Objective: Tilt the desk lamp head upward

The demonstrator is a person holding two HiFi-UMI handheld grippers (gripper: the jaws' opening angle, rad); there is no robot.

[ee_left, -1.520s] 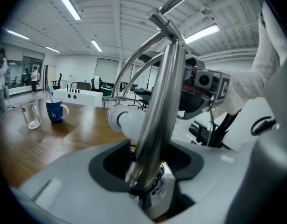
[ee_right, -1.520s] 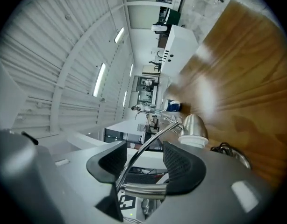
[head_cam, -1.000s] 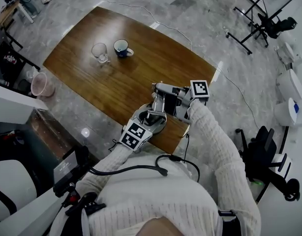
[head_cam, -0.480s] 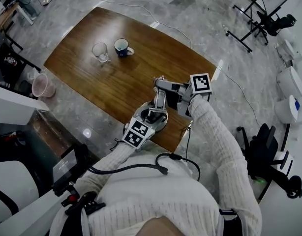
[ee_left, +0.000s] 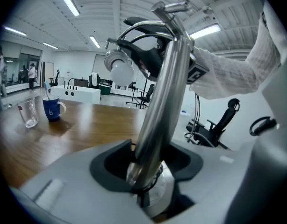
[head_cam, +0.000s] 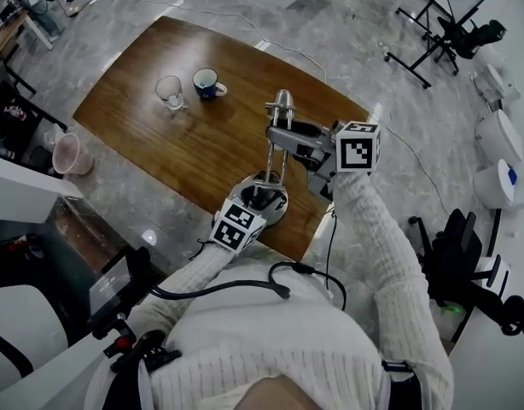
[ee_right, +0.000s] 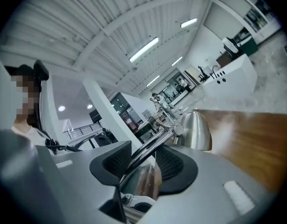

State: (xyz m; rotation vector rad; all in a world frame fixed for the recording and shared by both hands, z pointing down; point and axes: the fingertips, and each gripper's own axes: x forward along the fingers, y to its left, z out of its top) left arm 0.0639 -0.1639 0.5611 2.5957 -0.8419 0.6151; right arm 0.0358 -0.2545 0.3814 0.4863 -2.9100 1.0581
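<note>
The lamp stood at the near edge of the wooden table, just right of the middle of the head view. Its shiny upright pole rose from a round base, and a thinner upper arm ran off to the right. The left claw sat low at the foot of the pole. In the left claw's view the two dark pads were clamped on either side of the pole just above the base. The right claw was higher up, at centre right of the head view. In its own view its jaws were closing on the thin upper arm, which lay between the pads and against the left one. The lamp head was at the top of the pole. From the left claw's view it appeared in the upper middle of the frame, its white bulb facing the camera. From the right claw's view the metal shade showed just past the pads. A clear glass and a blue mug stood side by side towards the upper left of the table, well apart from the lamp.
</note>
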